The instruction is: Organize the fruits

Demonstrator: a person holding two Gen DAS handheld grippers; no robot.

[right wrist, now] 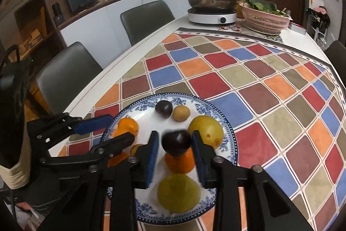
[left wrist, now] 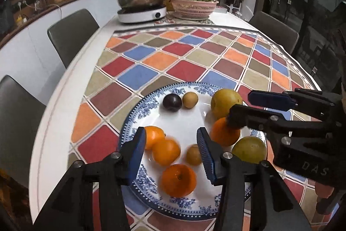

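A blue-and-white plate (left wrist: pixel 138 109) (right wrist: pixel 229 138) holds several fruits: oranges (left wrist: pixel 166 152), yellow-green pears (left wrist: pixel 226 100), brown kiwis (left wrist: pixel 190 99) and a dark plum (left wrist: pixel 172 102). My left gripper (left wrist: pixel 170 151) is open and empty just above the oranges at the plate's near side. My right gripper (right wrist: pixel 175 145) is open; a second dark plum (right wrist: pixel 176 143), blurred, sits between its fingers against the right pad, above an orange (right wrist: pixel 179 162) and a pear (right wrist: pixel 178 193). The right gripper also shows in the left wrist view (left wrist: pixel 242 109).
The plate rests on a checkered cloth (left wrist: pixel 183 57) over a white table. At the far end stand an induction cooker with a steel pot (left wrist: pixel 142 8) and a pink basket of greens (left wrist: pixel 194 5). Grey chairs (left wrist: pixel 71 34) line the left side.
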